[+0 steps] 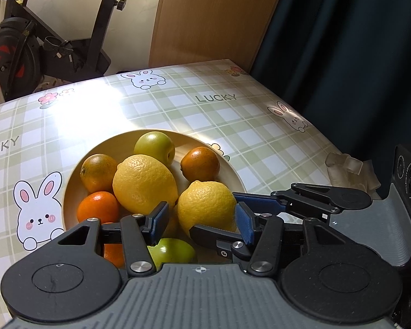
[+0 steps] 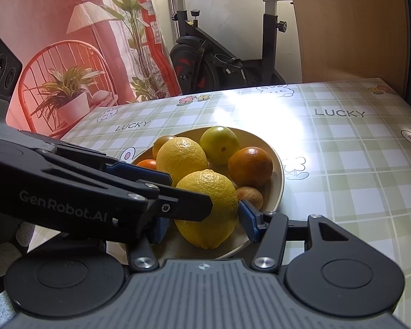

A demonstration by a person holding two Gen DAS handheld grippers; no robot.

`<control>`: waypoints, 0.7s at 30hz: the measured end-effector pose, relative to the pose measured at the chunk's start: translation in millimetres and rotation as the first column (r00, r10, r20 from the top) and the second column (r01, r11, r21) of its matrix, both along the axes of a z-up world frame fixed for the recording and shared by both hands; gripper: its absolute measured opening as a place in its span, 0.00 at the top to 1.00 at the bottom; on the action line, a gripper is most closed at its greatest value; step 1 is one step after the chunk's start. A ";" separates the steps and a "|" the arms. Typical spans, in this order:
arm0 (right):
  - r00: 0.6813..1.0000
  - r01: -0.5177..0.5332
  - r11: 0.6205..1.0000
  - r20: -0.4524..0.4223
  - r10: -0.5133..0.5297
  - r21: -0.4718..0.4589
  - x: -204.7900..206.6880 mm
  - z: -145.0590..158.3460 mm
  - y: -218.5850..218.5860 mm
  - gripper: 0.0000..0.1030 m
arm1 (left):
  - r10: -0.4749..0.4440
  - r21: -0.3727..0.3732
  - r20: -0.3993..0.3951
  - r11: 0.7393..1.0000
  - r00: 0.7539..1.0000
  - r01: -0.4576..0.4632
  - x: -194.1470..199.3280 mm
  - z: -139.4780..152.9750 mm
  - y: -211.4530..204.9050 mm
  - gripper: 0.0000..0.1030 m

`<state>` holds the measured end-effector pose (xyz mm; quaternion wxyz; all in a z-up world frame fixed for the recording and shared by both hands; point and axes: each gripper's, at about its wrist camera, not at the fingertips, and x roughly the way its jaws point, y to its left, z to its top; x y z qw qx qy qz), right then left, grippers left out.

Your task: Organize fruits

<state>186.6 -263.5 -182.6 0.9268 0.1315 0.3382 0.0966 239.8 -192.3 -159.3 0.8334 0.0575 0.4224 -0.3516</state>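
Progress on the task reads as early. Every fruit in view sits in the one bowl, piled and unsorted, at the centre of both frames. No fruit lies on the table, and no second container is visible.

The near lemon is judged to be the item in hand. It rests at the bowl's near edge, lower centre of both views, against the larger lemon.

- Left gripper: fingers partly open, one blue pad on each side of the near lemon. A thin gap shows at the left pad and the right pad sits at the rind. Whether they press cannot be told.
- Right gripper: the same partial opening astride the same lemon. Its right pad sits at the rind and its left pad is half hidden behind the left gripper's finger. Its hold cannot be told either.

Materials and shapes:
- Bowl: shallow, round, smooth, cream-coloured, matte.
- Lemons: oval with nippled ends and pebbled, glossy skin.
- Three oranges: round and finely dimpled, one darker.
- Two green fruits: smooth and waxy.
- Brown kiwi: dull and fuzzy.
- Table cover: glossy plaid vinyl with rabbit prints and strong glare in the upper centre.

Sorting of all the fruit remains to be done.
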 end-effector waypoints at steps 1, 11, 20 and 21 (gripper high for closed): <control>1.000 0.002 1.000 -0.001 -0.002 -0.004 0.1 0.4 0.0 0.45 | 0.004 -0.003 0.004 1.000 1.000 -0.004 -1.0 1.6 2.5 0.46; 1.000 0.011 0.997 -0.007 -0.012 -0.071 0.7 14.9 7.6 0.29 | 0.118 0.003 0.120 0.993 0.986 -0.120 -20.5 29.7 43.1 0.26; 1.000 0.009 0.993 -0.022 -0.012 -0.122 -6.4 45.6 18.4 0.02 | 0.263 0.026 0.220 0.961 0.939 -0.276 -45.4 67.7 97.6 0.11; 1.000 0.007 0.993 -0.021 -0.010 -0.118 -8.4 49.6 19.8 0.01 | 0.285 0.022 0.229 0.955 0.931 -0.297 -48.9 71.2 103.9 0.11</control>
